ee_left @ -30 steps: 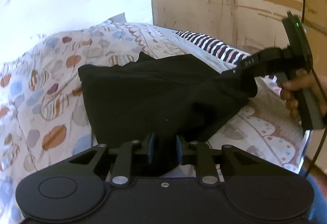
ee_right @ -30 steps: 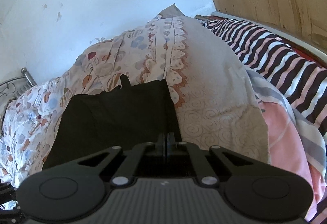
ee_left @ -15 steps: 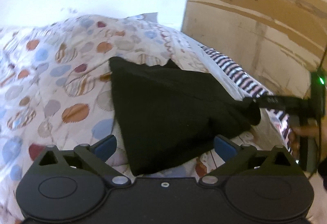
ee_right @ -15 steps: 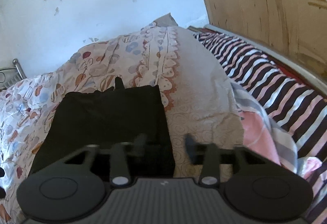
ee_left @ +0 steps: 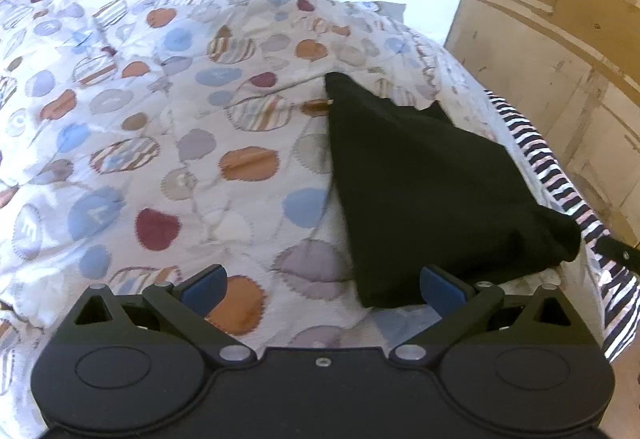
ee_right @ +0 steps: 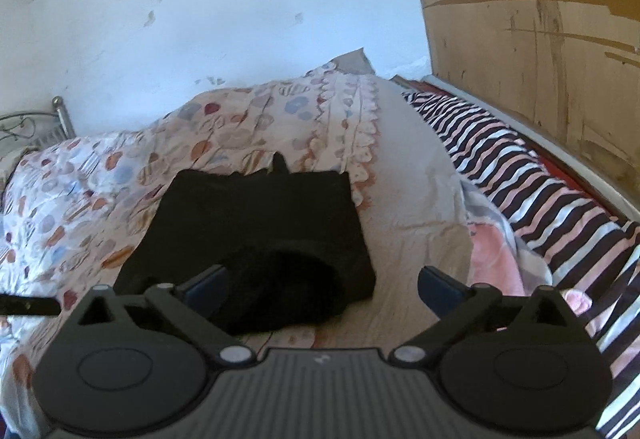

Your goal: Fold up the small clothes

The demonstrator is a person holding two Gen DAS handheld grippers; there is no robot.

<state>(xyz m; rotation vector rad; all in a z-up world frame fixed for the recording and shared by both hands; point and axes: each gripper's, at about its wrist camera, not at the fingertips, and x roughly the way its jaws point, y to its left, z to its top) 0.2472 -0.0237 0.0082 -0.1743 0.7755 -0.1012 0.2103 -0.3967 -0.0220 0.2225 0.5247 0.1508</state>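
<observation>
A black garment [ee_left: 420, 191] lies folded on the spotted quilt [ee_left: 160, 127], right of centre in the left wrist view. My left gripper [ee_left: 324, 285] stands open just short of its near corner, and nothing is between the pads. In the right wrist view the same garment [ee_right: 256, 215] lies flat, with a rumpled hump at its near edge. The right gripper [ee_right: 323, 285] hovers over that hump with its jaws opening, and the pads do not touch the cloth. A black finger of the other gripper shows at the edge of each view [ee_left: 618, 250] [ee_right: 28, 305].
A black, white and pink striped blanket [ee_right: 540, 191] lies along the right, against a worn wooden panel [ee_right: 540, 39]. Pink cloth [ee_right: 496, 259] lies beside it. A white wall [ee_right: 200, 19] stands behind the bed and a metal bed frame [ee_right: 60, 115] at far left.
Both grippers were shut on the black garment's near edge; both have let go, opened wide and drawn back. The left view has swung left, so the garment sits further right.
</observation>
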